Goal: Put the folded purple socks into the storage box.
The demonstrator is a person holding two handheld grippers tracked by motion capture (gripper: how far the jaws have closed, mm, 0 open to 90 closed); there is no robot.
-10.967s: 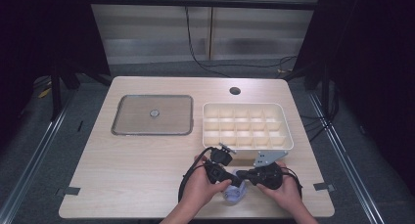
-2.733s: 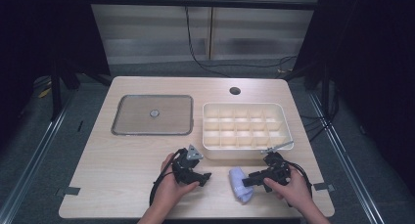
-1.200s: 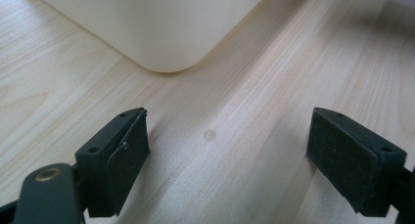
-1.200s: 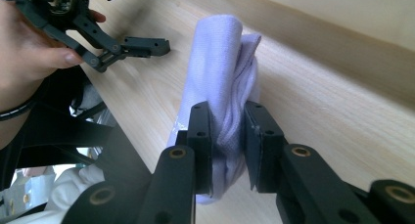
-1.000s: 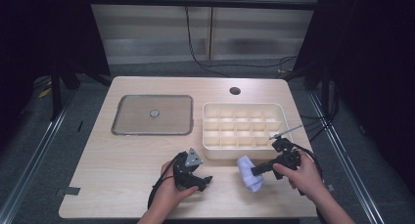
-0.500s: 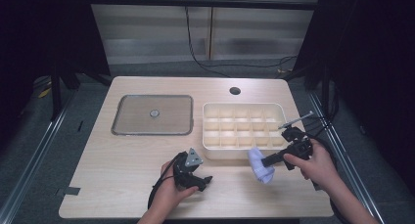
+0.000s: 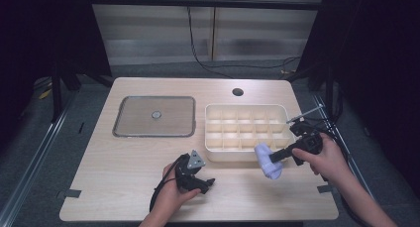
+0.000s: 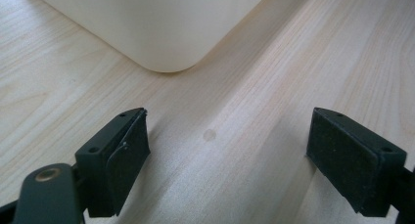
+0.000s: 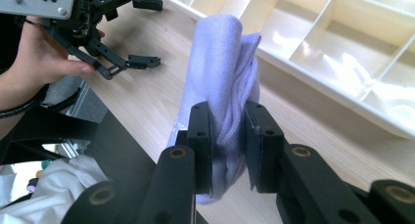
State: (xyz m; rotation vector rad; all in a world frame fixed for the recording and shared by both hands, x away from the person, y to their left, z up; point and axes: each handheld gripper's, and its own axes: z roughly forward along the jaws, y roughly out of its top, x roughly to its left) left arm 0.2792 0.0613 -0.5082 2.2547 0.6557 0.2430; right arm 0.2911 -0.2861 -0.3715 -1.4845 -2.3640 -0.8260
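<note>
One lavender cloth (image 9: pixel 226 82) is pinched between the right gripper (image 9: pixel 228 136) jaws, hanging just above the table (image 7: pixel 124 172) beside the one divided tray (image 7: pixel 245 133). The left gripper (image 8: pixel 230 150) rests on the table, jaws apart and empty. One flat lid (image 7: pixel 154 116) lies left of the tray.

One counter (image 7: pixel 124 162) carries one cream divided tray (image 7: pixel 246 133) and, left of that tray, one flat grey lid (image 7: pixel 154 116). There is one lilac cloth (image 7: pixel 267 161) at the tray's near edge. Two tongs: left (image 7: pixel 208 183) and right (image 7: pixel 271 157). Two hands.
</note>
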